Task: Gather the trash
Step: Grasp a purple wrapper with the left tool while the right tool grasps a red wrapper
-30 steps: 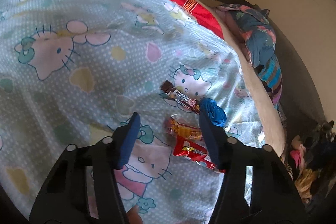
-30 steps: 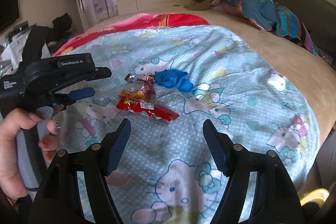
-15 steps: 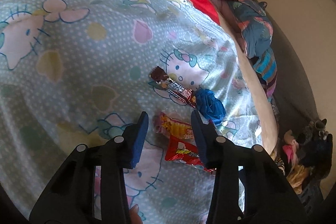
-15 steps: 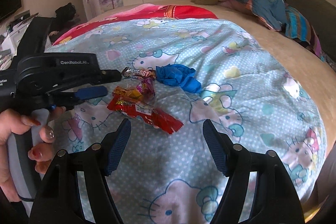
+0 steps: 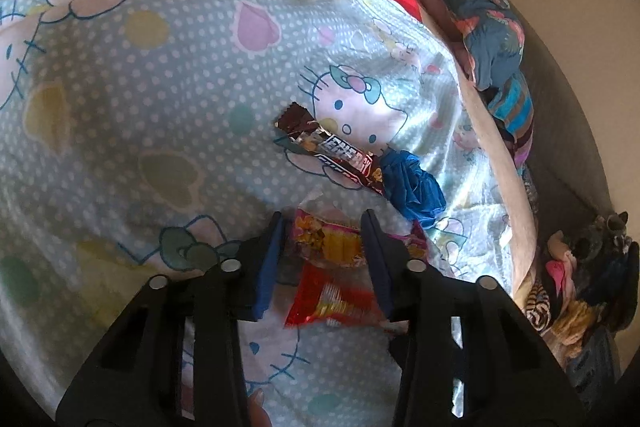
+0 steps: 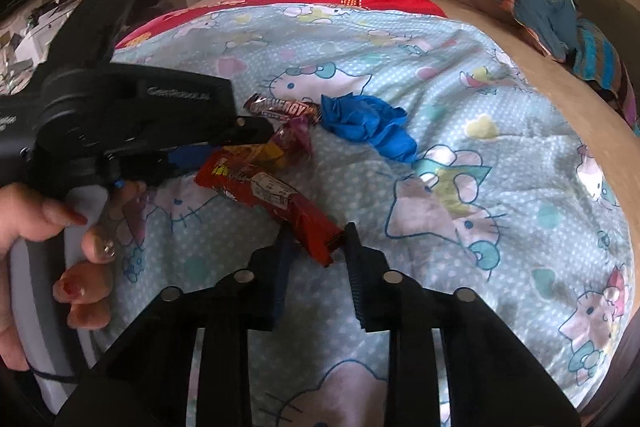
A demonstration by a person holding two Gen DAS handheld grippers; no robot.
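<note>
On the pale blue cartoon-cat quilt (image 6: 460, 75) lie a crumpled blue plastic bag (image 6: 366, 125), a long red snack wrapper (image 6: 272, 193), a yellow-and-pink candy wrapper (image 5: 332, 245) and a brown energy-bar wrapper (image 5: 332, 157). Left gripper (image 5: 324, 227) straddles the candy wrapper, jaws part open, contact unclear; the right view hides its fingertips. Right gripper (image 6: 316, 241) brackets the red wrapper's end, not visibly clamped.

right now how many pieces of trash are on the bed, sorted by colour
red wrapper: 1
yellow and pink wrapper: 1
dark brown bar wrapper: 1
crumpled blue piece: 1
total: 4
</note>
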